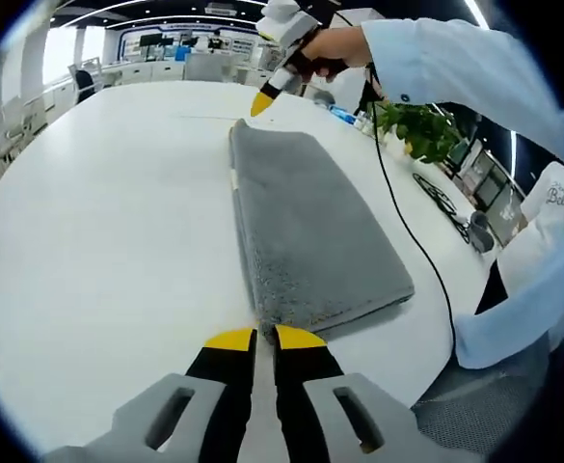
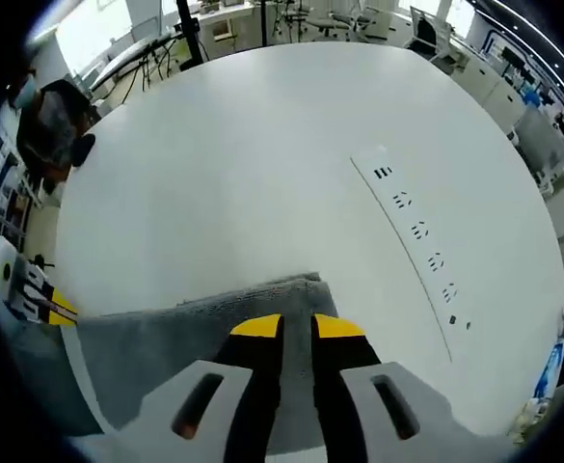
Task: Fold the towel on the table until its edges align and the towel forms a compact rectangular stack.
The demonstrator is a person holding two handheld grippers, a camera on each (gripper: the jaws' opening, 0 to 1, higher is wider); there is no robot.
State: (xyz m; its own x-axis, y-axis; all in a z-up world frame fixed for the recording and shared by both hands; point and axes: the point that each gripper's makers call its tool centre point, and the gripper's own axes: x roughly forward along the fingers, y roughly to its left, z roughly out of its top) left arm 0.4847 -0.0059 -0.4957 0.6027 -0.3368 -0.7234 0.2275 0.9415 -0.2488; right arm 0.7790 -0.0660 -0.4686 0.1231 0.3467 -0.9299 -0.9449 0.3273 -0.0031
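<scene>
Left gripper view: grey towel [image 1: 310,231] lies folded into a long rectangle on the white bench [image 1: 98,222], its near corner at the yellow tips of the left tongs [image 1: 265,338], which stand nearly closed with a thin gap and nothing visibly pinched. Right tongs [image 1: 262,101], held in a hand [image 1: 335,46], hover just beyond the towel's far end. Right gripper view: right tongs [image 2: 297,326] sit over the towel's [image 2: 156,347] edge, tips narrowly apart, gripping nothing visible; a row of flush sockets [image 2: 418,231] crosses the bench [image 2: 233,164].
</scene>
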